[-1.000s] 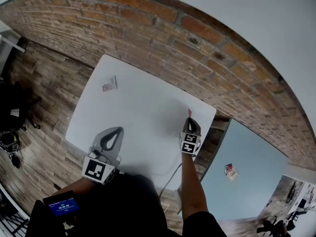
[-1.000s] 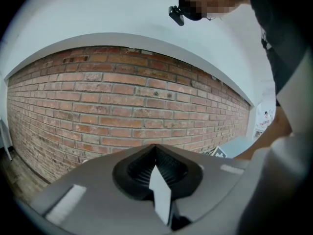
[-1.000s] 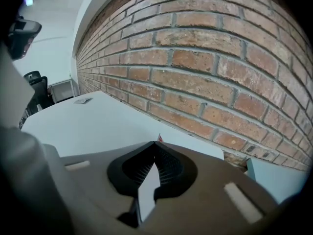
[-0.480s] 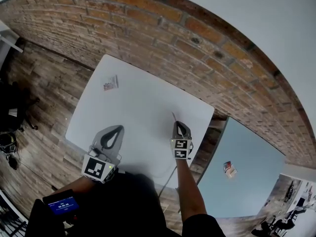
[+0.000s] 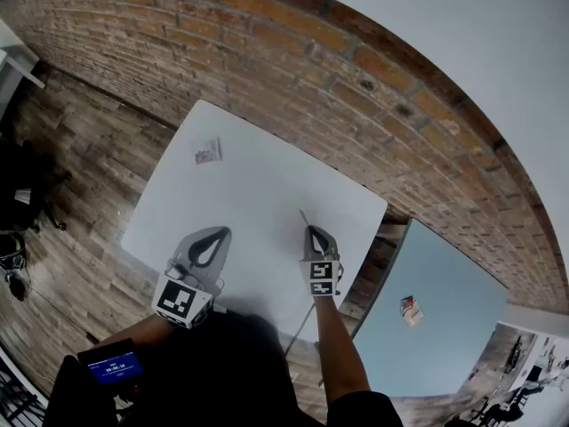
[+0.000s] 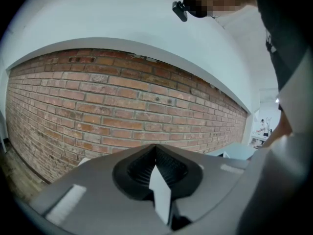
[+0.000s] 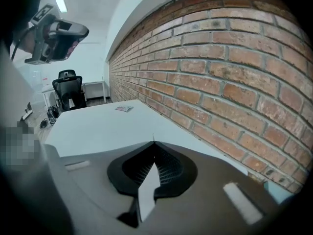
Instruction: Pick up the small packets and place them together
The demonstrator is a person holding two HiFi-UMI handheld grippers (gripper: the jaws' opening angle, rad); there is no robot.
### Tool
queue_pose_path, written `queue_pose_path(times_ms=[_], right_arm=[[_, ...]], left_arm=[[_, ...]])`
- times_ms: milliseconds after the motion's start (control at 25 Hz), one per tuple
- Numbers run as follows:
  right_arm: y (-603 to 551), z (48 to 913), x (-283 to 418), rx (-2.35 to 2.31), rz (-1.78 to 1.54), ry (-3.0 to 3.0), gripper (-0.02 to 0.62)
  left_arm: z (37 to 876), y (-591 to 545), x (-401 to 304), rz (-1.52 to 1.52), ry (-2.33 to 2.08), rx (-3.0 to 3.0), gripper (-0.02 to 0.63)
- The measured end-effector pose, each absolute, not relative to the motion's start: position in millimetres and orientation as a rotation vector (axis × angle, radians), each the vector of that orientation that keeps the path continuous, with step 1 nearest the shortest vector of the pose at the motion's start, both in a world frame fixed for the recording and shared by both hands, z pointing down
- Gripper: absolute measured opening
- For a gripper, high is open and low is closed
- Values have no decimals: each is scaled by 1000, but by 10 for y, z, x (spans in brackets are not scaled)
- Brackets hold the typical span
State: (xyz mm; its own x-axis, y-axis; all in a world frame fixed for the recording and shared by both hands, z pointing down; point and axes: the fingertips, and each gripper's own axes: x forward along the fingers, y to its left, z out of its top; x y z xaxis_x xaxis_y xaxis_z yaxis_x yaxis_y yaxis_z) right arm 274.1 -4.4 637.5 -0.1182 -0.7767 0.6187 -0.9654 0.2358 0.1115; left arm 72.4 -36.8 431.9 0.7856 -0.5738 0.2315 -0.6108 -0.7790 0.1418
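Small packet (image 5: 208, 152): far left on bench (image 5: 258, 194). Second packet (image 5: 305, 218): edge-on, clamped in right hand-held gripper (image 5: 312, 230). Left hand-held gripper (image 5: 217, 233): closed, empty.

No word or number can be read anywhere. The small packet (image 5: 208, 152) lying on the white desk (image 5: 258, 194) carries red and dark print, too small to make out. So does the second packet (image 5: 410, 309) on the blue-grey desk (image 5: 449, 283). The thin packet (image 5: 304, 216) pinched in the right hand-held gripper (image 5: 310, 229) shows only its edge. A device (image 5: 113, 366) with a blue screen shows pale characters, blurred. The marker cubes (image 5: 180, 299) bear black-and-white squares, no lettering.
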Motion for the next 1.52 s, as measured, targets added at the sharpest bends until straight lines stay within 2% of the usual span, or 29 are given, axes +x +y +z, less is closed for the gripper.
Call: queue_pose_path(times_ms=[400, 720, 1200, 1520], right_arm=[[-157, 5626, 2440, 1535, 268, -2092, 3], [190, 6243, 2040, 1077, 104, -2136, 3], [565, 6984, 2167, 841, 156, -2055, 6], [657, 7069, 2433, 1034, 339, -2003, 104]], left_arm=[[4252, -321, 902, 234, -810, 2796, 2], [4324, -333, 738, 256, -838, 2769, 1], [4297, -272, 564, 286, -907, 2762, 2], [4279, -206, 626, 294, -889, 2775, 2]])
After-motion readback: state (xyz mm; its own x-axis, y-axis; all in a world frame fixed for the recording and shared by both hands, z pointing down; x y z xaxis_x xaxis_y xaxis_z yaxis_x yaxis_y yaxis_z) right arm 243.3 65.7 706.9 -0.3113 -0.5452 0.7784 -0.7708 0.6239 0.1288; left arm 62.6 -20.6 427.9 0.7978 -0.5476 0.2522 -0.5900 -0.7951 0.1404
